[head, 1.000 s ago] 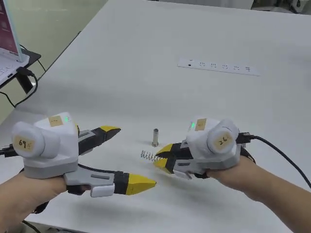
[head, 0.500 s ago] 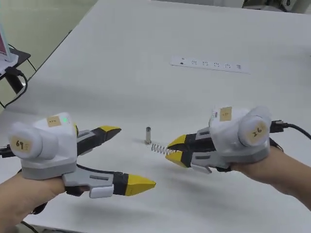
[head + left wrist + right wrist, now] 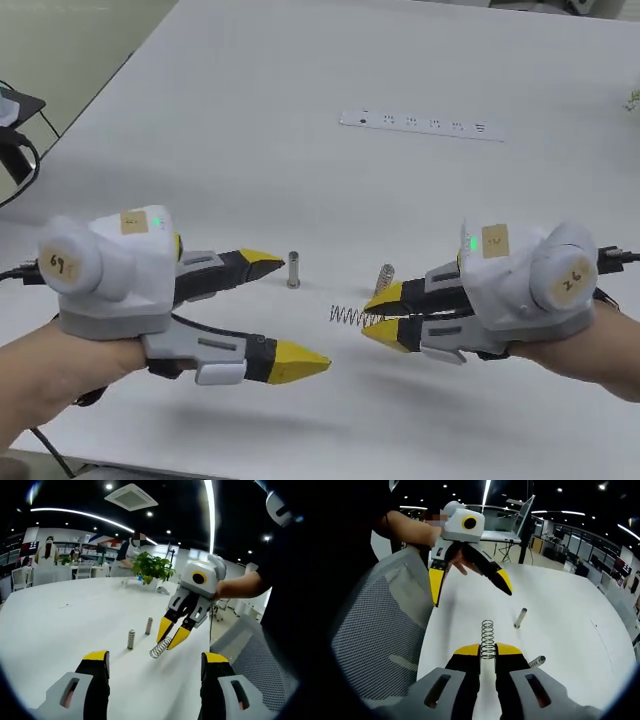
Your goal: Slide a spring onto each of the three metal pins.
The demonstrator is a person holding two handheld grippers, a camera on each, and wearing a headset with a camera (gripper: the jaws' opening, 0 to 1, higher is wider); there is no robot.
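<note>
My right gripper (image 3: pixel 381 315) is shut on one end of a thin wire spring (image 3: pixel 347 316), which sticks out leftward just above the white table (image 3: pixel 300 120). A bare metal pin (image 3: pixel 293 270) stands upright near the upper fingertip of my open left gripper (image 3: pixel 291 312). A second pin (image 3: pixel 386 275) with a spring on it stands just behind the right gripper's tips. In the right gripper view the spring (image 3: pixel 488 632) rises from the shut tips (image 3: pixel 488 651), with the bare pin (image 3: pixel 520 618) beyond it. In the left gripper view my jaws (image 3: pixel 155 657) stand wide apart, facing the spring (image 3: pixel 159 649).
A white power strip (image 3: pixel 420 125) lies far back on the table. Black cables (image 3: pixel 15 160) hang off the left edge. A mesh chair (image 3: pixel 385 630) stands at the table's near edge. A potted plant (image 3: pixel 152 567) sits at the far end.
My right gripper has carried the spring to the right, away from the bare pin. My left gripper has edged closer to that pin. A second pin has come into the head view.
</note>
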